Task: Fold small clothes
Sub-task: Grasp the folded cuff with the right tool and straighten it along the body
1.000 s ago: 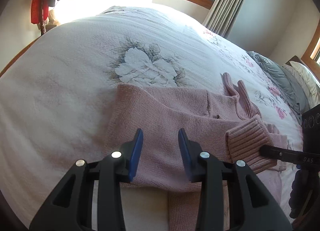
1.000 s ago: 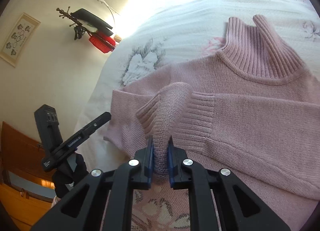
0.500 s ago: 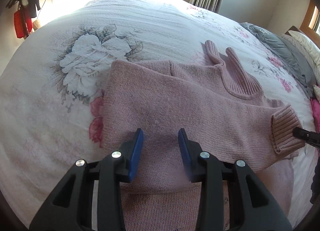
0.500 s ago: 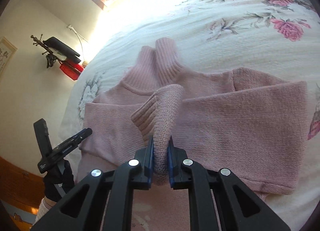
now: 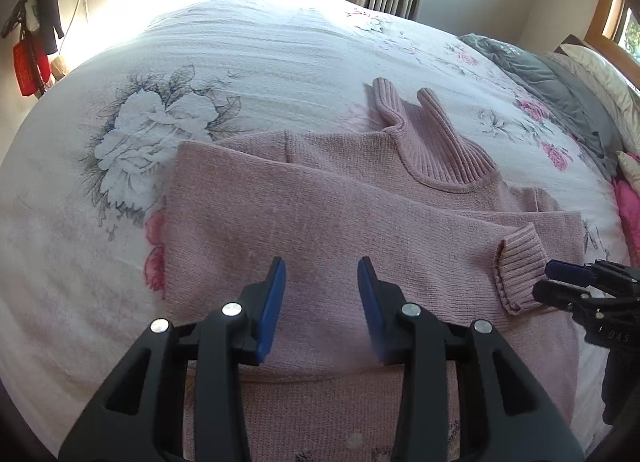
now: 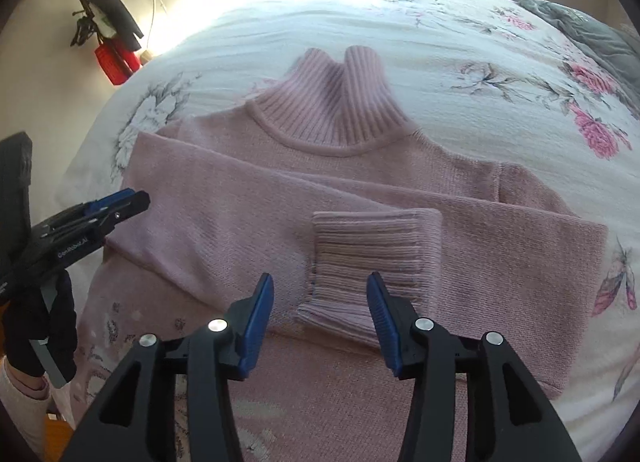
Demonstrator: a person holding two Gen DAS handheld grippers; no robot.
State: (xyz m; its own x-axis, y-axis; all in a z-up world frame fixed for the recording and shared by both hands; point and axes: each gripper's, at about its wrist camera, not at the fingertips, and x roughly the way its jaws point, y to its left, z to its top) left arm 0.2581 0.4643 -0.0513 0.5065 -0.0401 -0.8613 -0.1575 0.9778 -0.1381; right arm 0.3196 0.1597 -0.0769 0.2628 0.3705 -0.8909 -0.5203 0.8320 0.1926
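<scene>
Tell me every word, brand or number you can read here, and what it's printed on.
"GenRobot.AI": white print on the side of the left gripper, seen from the right wrist camera.
"DAS": partial letters, cut off, on the right gripper body in the left wrist view.
Nothing readable on the pink sweater or floral bedspread.
</scene>
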